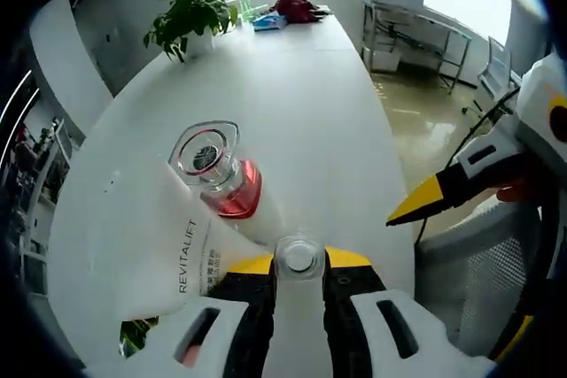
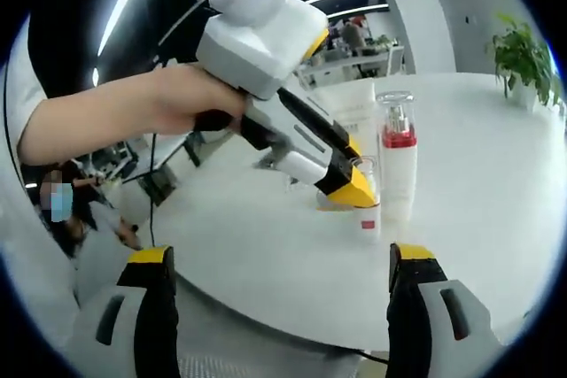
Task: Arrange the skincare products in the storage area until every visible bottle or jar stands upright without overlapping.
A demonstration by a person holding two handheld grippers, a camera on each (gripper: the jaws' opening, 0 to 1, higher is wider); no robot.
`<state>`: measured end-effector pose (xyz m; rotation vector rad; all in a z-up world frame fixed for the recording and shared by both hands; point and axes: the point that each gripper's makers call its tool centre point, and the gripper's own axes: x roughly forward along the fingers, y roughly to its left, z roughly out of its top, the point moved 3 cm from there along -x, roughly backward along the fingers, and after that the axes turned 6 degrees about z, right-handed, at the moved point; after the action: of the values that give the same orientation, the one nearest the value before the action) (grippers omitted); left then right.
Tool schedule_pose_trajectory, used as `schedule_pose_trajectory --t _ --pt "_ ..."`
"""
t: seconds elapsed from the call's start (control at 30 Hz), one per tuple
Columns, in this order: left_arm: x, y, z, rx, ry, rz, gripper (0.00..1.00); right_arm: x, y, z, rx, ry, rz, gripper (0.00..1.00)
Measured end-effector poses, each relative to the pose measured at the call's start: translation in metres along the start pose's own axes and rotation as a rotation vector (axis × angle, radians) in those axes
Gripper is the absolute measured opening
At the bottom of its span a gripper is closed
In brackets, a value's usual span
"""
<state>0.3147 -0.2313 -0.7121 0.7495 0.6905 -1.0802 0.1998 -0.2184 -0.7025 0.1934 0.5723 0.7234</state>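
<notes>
Between the jaws of my left tool (image 1: 299, 294), in the left gripper view, a small clear-capped bottle (image 1: 299, 257) stands with its cap facing up at me and its body running down between the jaws, so its long axis lies along the tool. The jaws press in on both sides of it; I judge it held. Just beyond it, up and to the left, a pump bottle with a red band (image 1: 220, 174) stands on the white surface (image 1: 310, 104), and a white box (image 1: 173, 254) printed REVITALIFT sits beside that. My right tool's yellow tip (image 1: 425, 201) comes in from the right, well apart from the bottles. A potted plant (image 1: 190, 15) is at the far end.

From the right gripper view, my right tool (image 2: 279, 298) has its jaws spread wide with nothing between them, hanging short of the surface's near edge. The left tool (image 2: 350, 185), held in my hand (image 2: 177, 99), slants down from upper left onto the small bottle (image 2: 368, 214), which looks upright and sits just beside the taller pump bottle (image 2: 398, 152). The left hand is clearly the nearer one. I judge the coming move to be letting go straight, without nudging the neighbour.
</notes>
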Motion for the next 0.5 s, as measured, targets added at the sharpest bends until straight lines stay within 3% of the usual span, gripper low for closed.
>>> schedule_pose_trajectory --t 0.5 --pt "0.0022 0.0006 0.0037 0.010 0.001 -0.005 0.24 -0.0001 -0.0006 -0.0003 0.016 -0.005 0.009 1.00"
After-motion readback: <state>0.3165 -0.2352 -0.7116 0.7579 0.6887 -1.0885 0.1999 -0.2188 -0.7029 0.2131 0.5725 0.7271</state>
